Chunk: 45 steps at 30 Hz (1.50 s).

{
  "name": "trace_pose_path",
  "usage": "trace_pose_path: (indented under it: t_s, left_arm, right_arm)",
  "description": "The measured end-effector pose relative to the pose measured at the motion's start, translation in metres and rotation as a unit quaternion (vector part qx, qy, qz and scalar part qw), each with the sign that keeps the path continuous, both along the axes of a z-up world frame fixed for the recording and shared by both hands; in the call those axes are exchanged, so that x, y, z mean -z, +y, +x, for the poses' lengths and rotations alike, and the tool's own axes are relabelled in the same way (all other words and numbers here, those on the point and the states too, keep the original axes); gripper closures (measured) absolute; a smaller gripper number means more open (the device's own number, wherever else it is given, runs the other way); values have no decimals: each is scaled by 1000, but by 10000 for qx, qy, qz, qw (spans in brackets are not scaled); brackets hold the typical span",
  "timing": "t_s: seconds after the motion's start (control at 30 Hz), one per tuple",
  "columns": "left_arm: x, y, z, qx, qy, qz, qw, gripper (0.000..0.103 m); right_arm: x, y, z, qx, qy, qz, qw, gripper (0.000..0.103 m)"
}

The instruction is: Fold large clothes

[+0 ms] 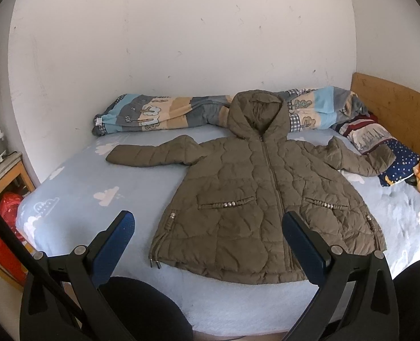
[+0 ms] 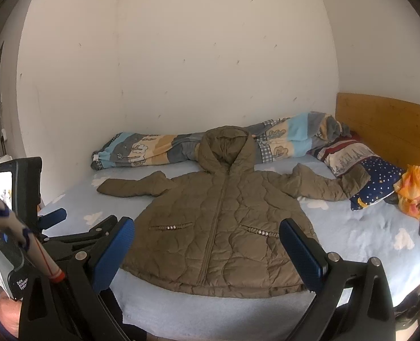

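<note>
Now | left tongs [image 1: 208, 227] wide, empty | right tongs [image 2: 207, 234] wide, empty | jacket [image 1: 255, 199] flat, untouched

- Soft, even daylight is filling the room; the white wall [image 1: 181, 42] is reading bright but not blown out.
- Shadows are staying faint: only a thin dark line is showing under the hem of the jacket [image 1: 255, 199] near the front edge of the bed [image 1: 82, 199].
- Fisheye distortion is bending the wall and the headboard [image 2: 386, 125], and black vignetting is cutting the corners.
- Focus is holding sharp mid-frame and softening toward the rims.
- No glare is showing.
</note>
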State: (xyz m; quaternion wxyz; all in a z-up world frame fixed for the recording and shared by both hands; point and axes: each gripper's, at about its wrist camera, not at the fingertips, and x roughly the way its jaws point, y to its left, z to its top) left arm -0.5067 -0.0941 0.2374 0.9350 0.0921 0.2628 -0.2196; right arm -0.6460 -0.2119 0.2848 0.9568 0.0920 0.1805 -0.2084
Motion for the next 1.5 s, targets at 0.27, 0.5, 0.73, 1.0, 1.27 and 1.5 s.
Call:
trace_pose_path:
  t_s: [0.27,0.5,0.73,1.0,1.27,1.5]
  left_arm:
    - [6,3,6,-53,147,7,9999,0]
    - [7,4,7,-19,135,26,9999,0]
    - [8,0,17,3,240,6,9997,0]
    - [25,-25,47,114,474,92,9988,0]
    - [45,-62,57,353,582,383,9969,0]
    - [29,-114,97,573,473,318,9967,0]
  right_arm:
    - [5,2,9,4,188,160,9997,0]
    - [3,-3,9,36,238,214,9995,0]
    - [4,-15,16,110,257,353,9990,0]
    - [23,-63,41,633,658,669,9936,0]
    - [49,-93,58,975,1071,773,9864,0]
    - [53,-129,70,1086,1157,873,9835,0]
